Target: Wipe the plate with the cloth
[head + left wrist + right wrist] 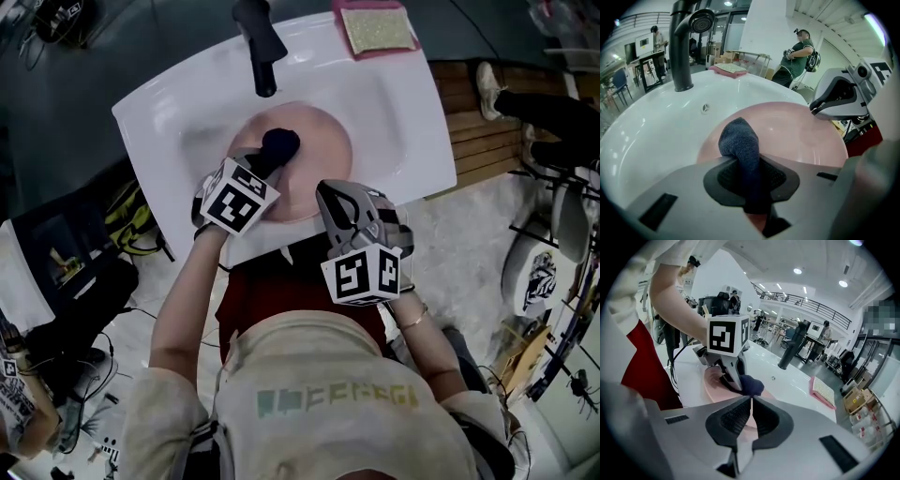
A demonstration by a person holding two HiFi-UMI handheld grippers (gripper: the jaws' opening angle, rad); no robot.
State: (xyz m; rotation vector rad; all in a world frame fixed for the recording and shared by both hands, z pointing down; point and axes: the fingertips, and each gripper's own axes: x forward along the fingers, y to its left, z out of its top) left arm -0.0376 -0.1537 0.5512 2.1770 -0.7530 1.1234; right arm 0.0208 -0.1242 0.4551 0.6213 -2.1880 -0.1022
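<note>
- The left gripper (266, 161) is clamped on the dark cloth (279, 142); a rounded wad of cloth sticks out past its tips, over the pink plate (323, 155).
- The plate lies flat in the basin of the white worktop (412, 141), just near of the tap (260, 47); the cloth sits over the plate's left-centre part, and whether it touches the surface cannot be told.
- The right gripper (335, 202) has its jaws pressed together with nothing seen between them; it sits at the plate's near-right rim, pointing left and far towards the cloth.
- The key relation, as a judgement: most of the bare plate lies right and far of the cloth, so the wipe likely calls for the left gripper to press down and sweep that way; it is the nearer one and the only one holding cloth.
</note>
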